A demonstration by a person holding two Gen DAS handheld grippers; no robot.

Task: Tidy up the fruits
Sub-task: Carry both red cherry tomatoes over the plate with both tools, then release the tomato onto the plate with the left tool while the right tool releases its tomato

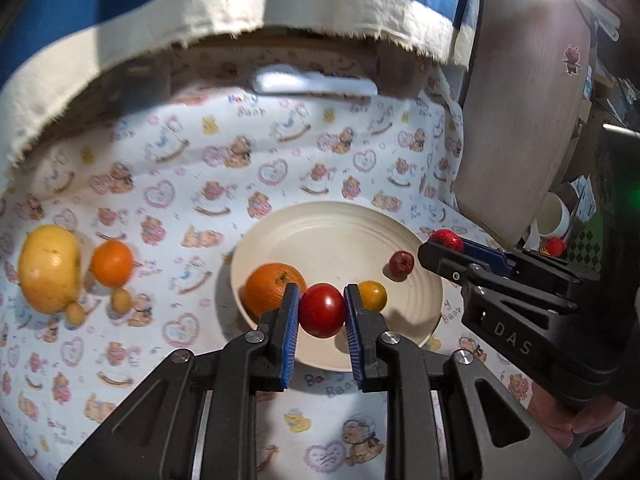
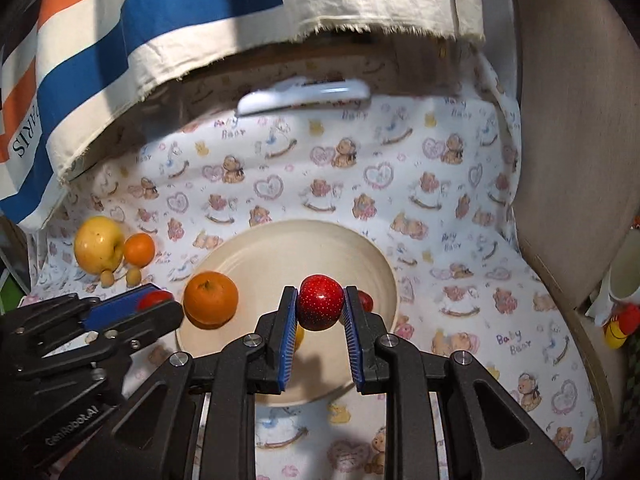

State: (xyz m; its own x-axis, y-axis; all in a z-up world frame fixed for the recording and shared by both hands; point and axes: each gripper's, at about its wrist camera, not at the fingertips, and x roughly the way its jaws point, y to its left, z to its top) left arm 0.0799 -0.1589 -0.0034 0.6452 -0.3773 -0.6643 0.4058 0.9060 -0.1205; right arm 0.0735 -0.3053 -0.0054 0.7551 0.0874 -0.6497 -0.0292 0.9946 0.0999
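Two fruits carried over the plate

A tomato is clamped by the left gripper, a strawberry by the right gripper, probably for dropping beside the orange.

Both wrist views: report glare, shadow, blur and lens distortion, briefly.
Left wrist view: blown-out glare at top right, sun patches on the tablecloth, bowed fisheye edges; the white object at the back is smeared. Right wrist view: more even light, the striped cloth shades the table's far side, same curvature, that white object again blurred.
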